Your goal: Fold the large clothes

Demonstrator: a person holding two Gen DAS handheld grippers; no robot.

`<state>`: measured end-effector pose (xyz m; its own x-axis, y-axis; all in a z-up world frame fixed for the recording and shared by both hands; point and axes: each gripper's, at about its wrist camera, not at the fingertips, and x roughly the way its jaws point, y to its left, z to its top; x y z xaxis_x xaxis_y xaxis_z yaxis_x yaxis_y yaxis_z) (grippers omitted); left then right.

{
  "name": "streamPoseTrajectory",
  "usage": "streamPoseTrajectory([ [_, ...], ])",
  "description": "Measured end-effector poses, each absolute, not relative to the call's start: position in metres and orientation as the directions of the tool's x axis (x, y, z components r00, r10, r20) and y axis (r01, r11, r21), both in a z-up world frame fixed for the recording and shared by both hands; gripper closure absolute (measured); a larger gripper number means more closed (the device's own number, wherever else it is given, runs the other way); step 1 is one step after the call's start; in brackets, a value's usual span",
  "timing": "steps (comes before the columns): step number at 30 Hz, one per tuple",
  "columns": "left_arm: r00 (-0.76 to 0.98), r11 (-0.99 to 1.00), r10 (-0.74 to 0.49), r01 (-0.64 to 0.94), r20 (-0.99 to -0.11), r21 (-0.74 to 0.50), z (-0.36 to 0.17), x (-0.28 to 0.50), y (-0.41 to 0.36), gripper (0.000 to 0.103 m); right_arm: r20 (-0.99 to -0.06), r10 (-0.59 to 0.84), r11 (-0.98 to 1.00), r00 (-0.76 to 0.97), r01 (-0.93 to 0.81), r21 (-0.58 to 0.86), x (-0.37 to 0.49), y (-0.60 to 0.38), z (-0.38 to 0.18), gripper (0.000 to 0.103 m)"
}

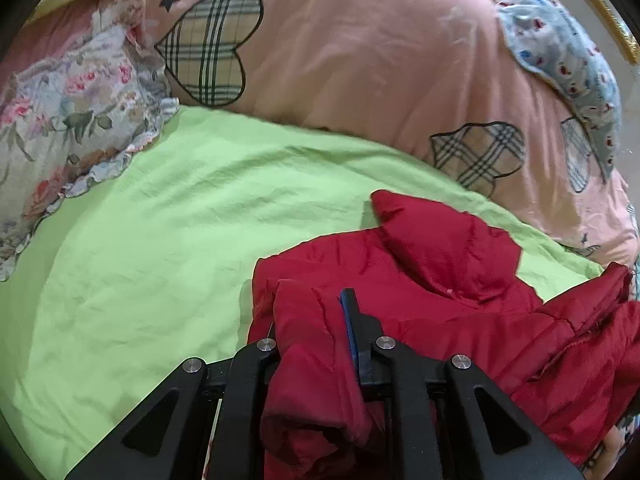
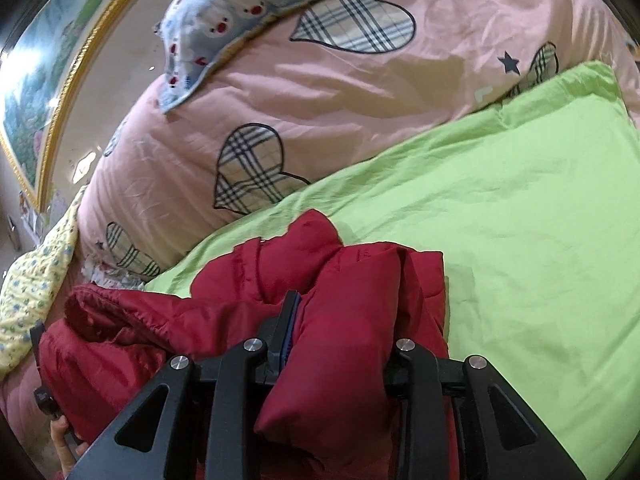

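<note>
- The red quilted puffer jacket lies partly on the lime-green bed sheet, bunched toward the bed's near edge, its hood pointing at the far side; it is half gathered, so the fold looks barely begun.
- The left gripper has its jaws narrowed on a thick wad of the jacket's fabric, apparently a hem or sleeve end, lifted clear of the sheet.
- The right gripper likewise clamps a padded roll of the jacket; gripping two points lets the garment be drawn out flat.
- Behind, a pink duvet with plaid hearts is heaped along the bed's far edge, leaving the green area as working room.
- A floral frilled pillow sits at the far left corner.
</note>
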<state>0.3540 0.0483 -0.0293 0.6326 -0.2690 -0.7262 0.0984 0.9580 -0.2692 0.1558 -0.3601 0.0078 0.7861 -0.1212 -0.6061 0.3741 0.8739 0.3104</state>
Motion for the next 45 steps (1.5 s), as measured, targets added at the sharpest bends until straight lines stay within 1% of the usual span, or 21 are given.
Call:
streamPoseTrajectory([
  [8, 0.601, 0.965, -0.243, 0.067, -0.761, -0.255, -0.07, 0.409, 0.036, 0.08, -0.637, -0.134, 0.844, 0.759, 0.425, 0.328, 0.188, -0.38, -0.022, 0.072],
  [11, 0.609, 0.968, -0.22, 0.036, -0.763, -0.25, -0.079, 0.425, 0.035, 0.073, -0.647, -0.145, 0.837, 0.749, 0.441, 0.323, 0.198, -0.386, -0.032, 0.072],
  [12, 0.614, 0.969, -0.208, 0.026, -0.762, -0.244, -0.08, 0.428, 0.036, 0.067, -0.65, -0.152, 0.835, 0.744, 0.448, 0.319, 0.202, -0.388, -0.034, 0.072],
  [13, 0.62, 0.973, -0.187, 0.01, -0.762, -0.231, -0.082, 0.431, 0.036, 0.054, -0.653, -0.159, 0.834, 0.741, 0.455, 0.313, 0.205, -0.389, -0.036, 0.072],
  [14, 0.628, 0.978, -0.146, -0.023, -0.764, -0.206, -0.083, 0.436, 0.038, 0.045, -0.657, -0.166, 0.833, 0.735, 0.461, 0.305, 0.209, -0.389, -0.038, 0.072],
  [15, 0.633, 0.978, -0.135, -0.038, -0.762, -0.205, -0.084, 0.436, 0.041, 0.036, -0.662, -0.172, 0.832, 0.73, 0.467, 0.299, 0.211, -0.39, -0.04, 0.072],
  [18, 0.619, 0.963, -0.186, -0.039, -0.763, -0.267, -0.088, 0.438, 0.05, 0.036, -0.664, -0.196, 0.833, 0.721, 0.48, 0.276, 0.22, -0.39, -0.043, 0.072],
  [21, 0.639, 0.965, -0.195, -0.012, -0.744, -0.263, -0.079, 0.424, 0.054, 0.038, -0.669, -0.217, 0.836, 0.711, 0.489, 0.248, 0.229, -0.39, -0.045, 0.072],
  [27, 0.7, 0.954, -0.266, 0.094, -0.662, -0.284, -0.036, 0.362, 0.059, 0.039, -0.679, -0.232, 0.824, 0.696, 0.512, 0.244, 0.237, -0.395, -0.048, 0.072],
  [31, 0.707, 0.94, -0.336, 0.213, -0.622, -0.265, -0.02, 0.317, 0.043, 0.037, -0.685, -0.244, 0.821, 0.686, 0.522, 0.23, 0.242, -0.396, -0.049, 0.072],
  [32, 0.7, 0.935, -0.353, 0.242, -0.621, -0.259, -0.021, 0.309, 0.037, 0.037, -0.687, -0.247, 0.82, 0.684, 0.525, 0.228, 0.243, -0.396, -0.05, 0.072],
  [33, 0.682, 0.928, -0.372, 0.274, -0.63, -0.253, -0.024, 0.301, 0.028, 0.036, -0.687, -0.249, 0.819, 0.682, 0.527, 0.227, 0.244, -0.397, -0.05, 0.072],
  [36, 0.622, 0.907, -0.41, 0.353, -0.667, -0.229, -0.043, 0.284, -0.002, 0.035, -0.69, -0.252, 0.814, 0.679, 0.534, 0.227, 0.246, -0.398, -0.049, 0.072],
  [37, 0.617, 0.91, -0.397, 0.363, -0.679, -0.201, -0.05, 0.282, -0.011, 0.035, -0.69, -0.25, 0.813, 0.679, 0.534, 0.231, 0.245, -0.398, -0.049, 0.072],
  [39, 0.631, 0.93, -0.328, 0.346, -0.703, -0.124, -0.067, 0.282, -0.025, 0.035, -0.686, -0.244, 0.811, 0.685, 0.532, 0.243, 0.242, -0.399, -0.046, 0.072],
  [42, 0.648, 0.949, -0.261, 0.308, -0.715, -0.068, -0.088, 0.296, -0.032, 0.033, -0.672, -0.238, 0.81, 0.701, 0.525, 0.262, 0.233, -0.399, -0.036, 0.067],
  [44, 0.654, 0.955, -0.236, 0.293, -0.719, -0.047, -0.1, 0.307, -0.034, 0.033, -0.655, -0.23, 0.809, 0.72, 0.515, 0.282, 0.222, -0.396, -0.023, 0.06],
  [45, 0.654, 0.956, -0.236, 0.289, -0.719, -0.051, -0.102, 0.311, -0.034, 0.033, -0.637, -0.229, 0.813, 0.736, 0.505, 0.29, 0.213, -0.392, -0.014, 0.054],
])
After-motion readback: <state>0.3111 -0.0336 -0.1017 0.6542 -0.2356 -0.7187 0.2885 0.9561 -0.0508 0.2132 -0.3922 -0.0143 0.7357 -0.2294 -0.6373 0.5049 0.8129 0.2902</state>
